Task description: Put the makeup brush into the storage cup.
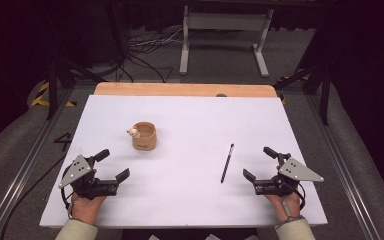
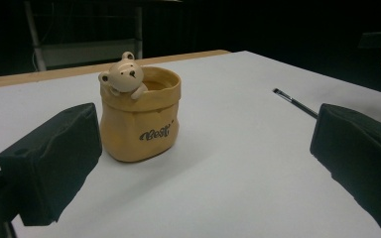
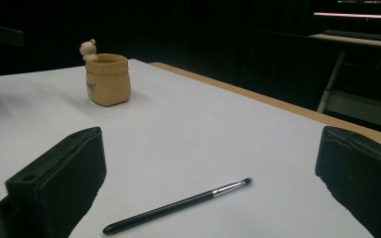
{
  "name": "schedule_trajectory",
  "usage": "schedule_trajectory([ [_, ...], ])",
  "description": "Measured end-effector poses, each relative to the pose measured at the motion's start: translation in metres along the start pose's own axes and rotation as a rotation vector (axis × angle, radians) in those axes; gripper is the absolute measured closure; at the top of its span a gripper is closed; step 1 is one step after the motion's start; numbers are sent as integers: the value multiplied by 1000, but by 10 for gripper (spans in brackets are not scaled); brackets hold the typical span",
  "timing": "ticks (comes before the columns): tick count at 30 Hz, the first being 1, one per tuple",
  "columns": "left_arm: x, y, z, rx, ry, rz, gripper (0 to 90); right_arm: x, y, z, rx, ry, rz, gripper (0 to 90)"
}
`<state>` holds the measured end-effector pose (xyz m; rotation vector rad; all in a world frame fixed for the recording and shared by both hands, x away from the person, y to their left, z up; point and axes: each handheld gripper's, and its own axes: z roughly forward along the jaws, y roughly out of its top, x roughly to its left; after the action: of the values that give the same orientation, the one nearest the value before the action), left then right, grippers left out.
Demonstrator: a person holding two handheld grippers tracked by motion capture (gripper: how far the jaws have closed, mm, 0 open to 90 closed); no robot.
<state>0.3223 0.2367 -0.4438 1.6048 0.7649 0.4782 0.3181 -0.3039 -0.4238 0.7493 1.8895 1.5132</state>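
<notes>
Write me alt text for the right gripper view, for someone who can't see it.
A thin black makeup brush lies flat on a white table, between the two open black jaws of the right tongs. Farther back at the left stands a tan sack-shaped pot with a small bear figure on its rim, against a dark background.

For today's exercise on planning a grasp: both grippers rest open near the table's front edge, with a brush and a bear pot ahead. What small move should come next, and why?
Probably ease the right gripper forward over the brush, which lies flat and untouched just ahead of its open jaws, while the pot stands upright and apart near the left gripper.
</notes>
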Motion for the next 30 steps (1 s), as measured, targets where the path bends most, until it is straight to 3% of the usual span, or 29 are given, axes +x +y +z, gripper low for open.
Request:
schedule_trajectory([
  [17,0,0,0,1,1,-2,4,-1,6,0,17,2,10,0],
  [24,-1,0,0,3,3,-1,4,-3,20,7,101,21,47,0],
  [30,-1,0,1,8,3,1,4,-8,34,20,217,37,62,0],
])
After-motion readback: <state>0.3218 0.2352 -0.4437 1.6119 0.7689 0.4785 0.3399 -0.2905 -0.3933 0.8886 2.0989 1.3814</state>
